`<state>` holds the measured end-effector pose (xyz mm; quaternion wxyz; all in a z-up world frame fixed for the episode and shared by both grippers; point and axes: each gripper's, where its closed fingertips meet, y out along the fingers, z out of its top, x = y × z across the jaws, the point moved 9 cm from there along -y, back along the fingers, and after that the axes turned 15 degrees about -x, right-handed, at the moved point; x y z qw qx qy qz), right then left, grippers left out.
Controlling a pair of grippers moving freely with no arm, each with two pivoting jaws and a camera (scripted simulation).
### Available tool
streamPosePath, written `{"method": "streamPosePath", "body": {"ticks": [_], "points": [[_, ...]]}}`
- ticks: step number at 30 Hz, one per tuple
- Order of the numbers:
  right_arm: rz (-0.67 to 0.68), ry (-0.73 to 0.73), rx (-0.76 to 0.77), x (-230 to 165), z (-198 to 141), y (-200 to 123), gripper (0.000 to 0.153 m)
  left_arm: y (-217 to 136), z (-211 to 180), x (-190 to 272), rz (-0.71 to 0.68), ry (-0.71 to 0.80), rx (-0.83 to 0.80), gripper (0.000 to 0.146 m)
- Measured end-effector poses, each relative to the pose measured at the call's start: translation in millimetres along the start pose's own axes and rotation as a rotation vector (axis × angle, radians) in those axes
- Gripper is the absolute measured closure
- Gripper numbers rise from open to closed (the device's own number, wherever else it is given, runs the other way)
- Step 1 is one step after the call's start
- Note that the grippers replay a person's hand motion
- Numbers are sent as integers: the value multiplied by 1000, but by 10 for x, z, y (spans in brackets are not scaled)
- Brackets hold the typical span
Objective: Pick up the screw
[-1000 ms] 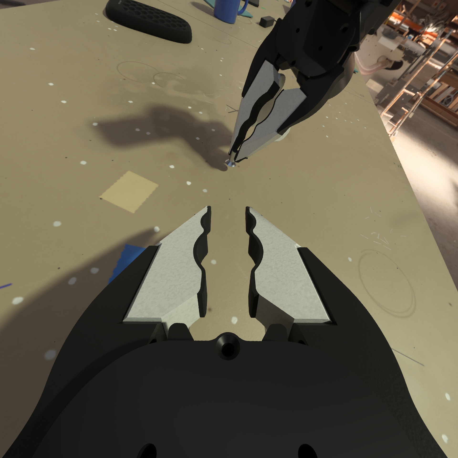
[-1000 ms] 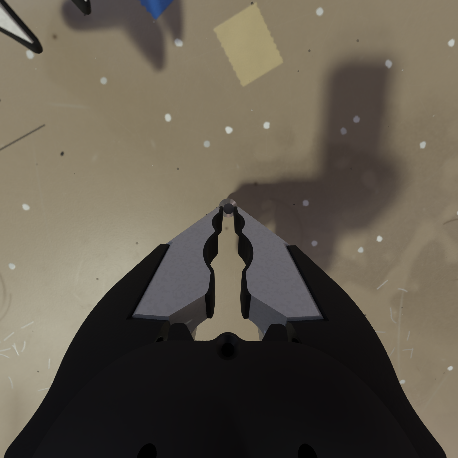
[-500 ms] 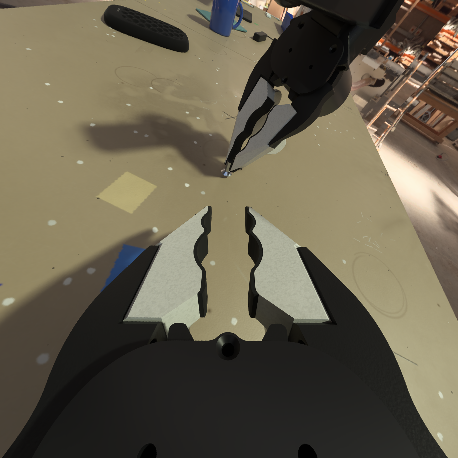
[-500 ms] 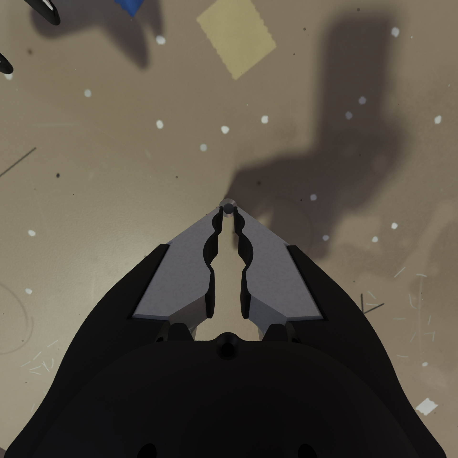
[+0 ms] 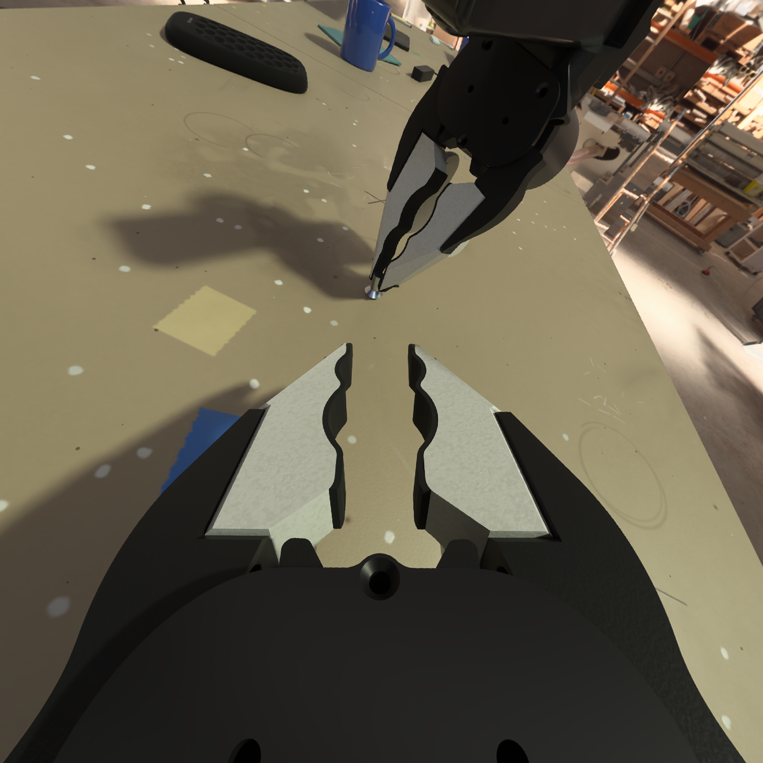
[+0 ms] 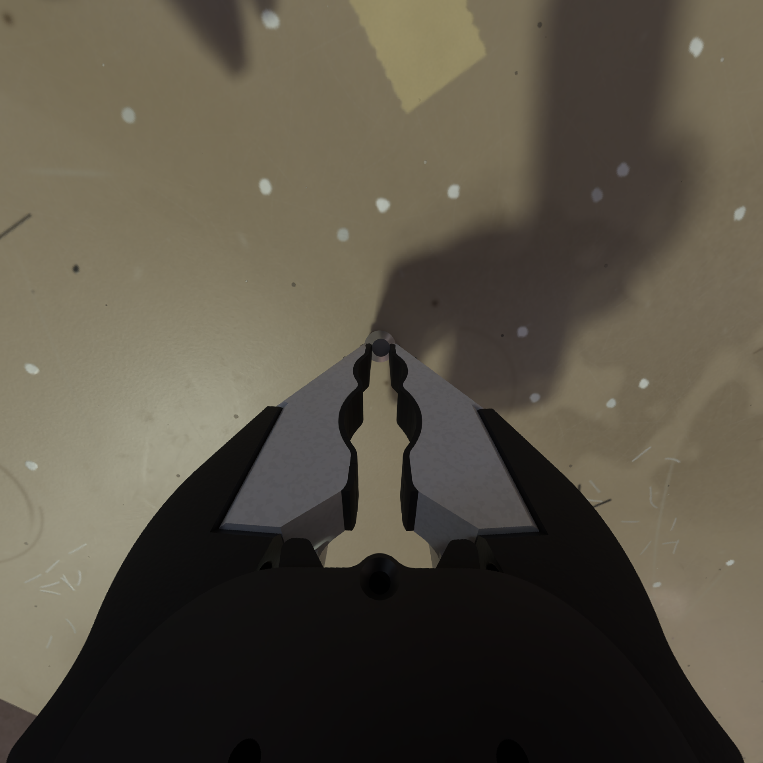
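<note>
Left wrist view shows the right tool (image 5: 382,285) pointing down at the tan surface (image 5: 475,330), its tips pinching the shank of the screw (image 5: 373,291). The screw's long axis stands upright, flat head downward, and I judge it just clear of the surface, though the gap is hard to read. The left tool (image 5: 380,351) hovers nearer me, spread and empty, with the screw straight ahead of its tips. From the screw, the yellow patch (image 5: 206,320) lies leftward, the surface's right edge well off, so straight up looks free.
</note>
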<state>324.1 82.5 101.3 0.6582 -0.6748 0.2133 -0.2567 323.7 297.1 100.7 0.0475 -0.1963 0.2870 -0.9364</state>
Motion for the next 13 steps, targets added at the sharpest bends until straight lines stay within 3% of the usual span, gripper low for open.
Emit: {"method": "streamPosePath", "body": {"ticks": [3, 6, 10, 13], "points": [[15, -30, 25, 29, 3, 5, 145, 9, -1, -8, 1, -4, -6, 119], [52, -152, 95, 95, -63, 14, 145, 23, 4, -4, 11, 6, -6, 120], [48, -483, 217, 55, -152, -42, 145, 58, 38, 83, 13, 67, -12, 120], [52, -659, 180, 40, -176, 1, 145, 154, 117, 204, 9, 153, -59, 120]]}}
